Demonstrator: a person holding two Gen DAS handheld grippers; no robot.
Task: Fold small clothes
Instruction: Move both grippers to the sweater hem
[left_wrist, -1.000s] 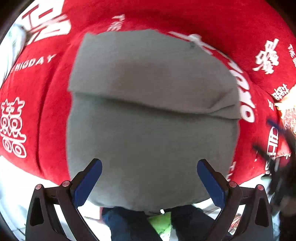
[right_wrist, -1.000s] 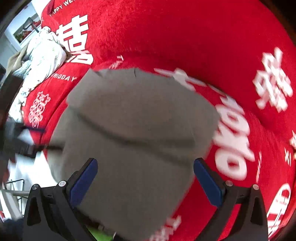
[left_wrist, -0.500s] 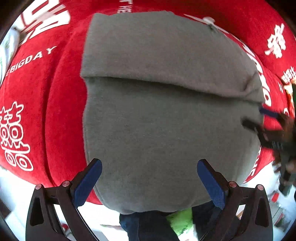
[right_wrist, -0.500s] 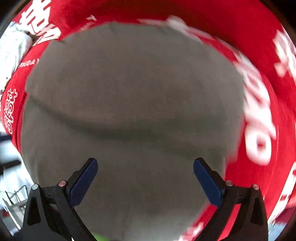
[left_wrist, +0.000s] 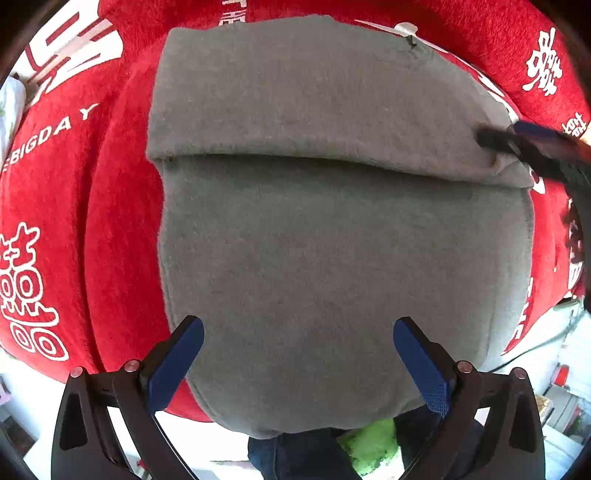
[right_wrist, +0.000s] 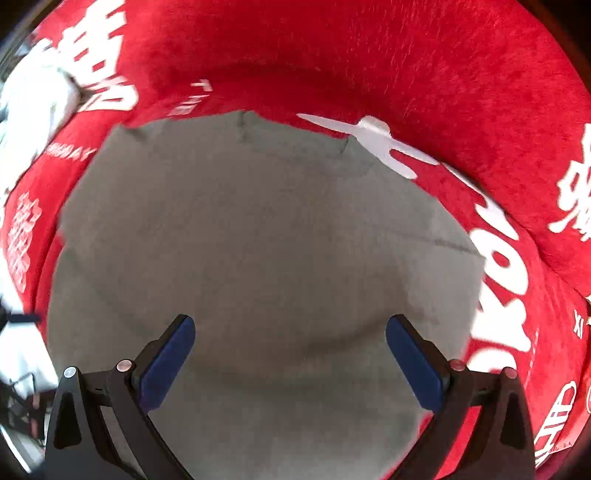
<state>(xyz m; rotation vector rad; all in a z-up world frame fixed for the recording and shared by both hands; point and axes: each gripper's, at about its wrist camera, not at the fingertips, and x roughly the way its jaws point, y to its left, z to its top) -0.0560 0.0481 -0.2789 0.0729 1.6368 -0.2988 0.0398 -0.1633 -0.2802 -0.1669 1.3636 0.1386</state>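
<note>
Both claws, left claw (left_wrist: 298, 363) and right claw (right_wrist: 290, 360), gape wide and empty above the folded grey garment (left_wrist: 332, 240).

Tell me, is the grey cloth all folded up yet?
Not yet. One fold looks done: the grey cloth has its top part laid over. Both the left gripper and the right gripper are open, holding nothing. More folds probably remain on the red cover.
</note>
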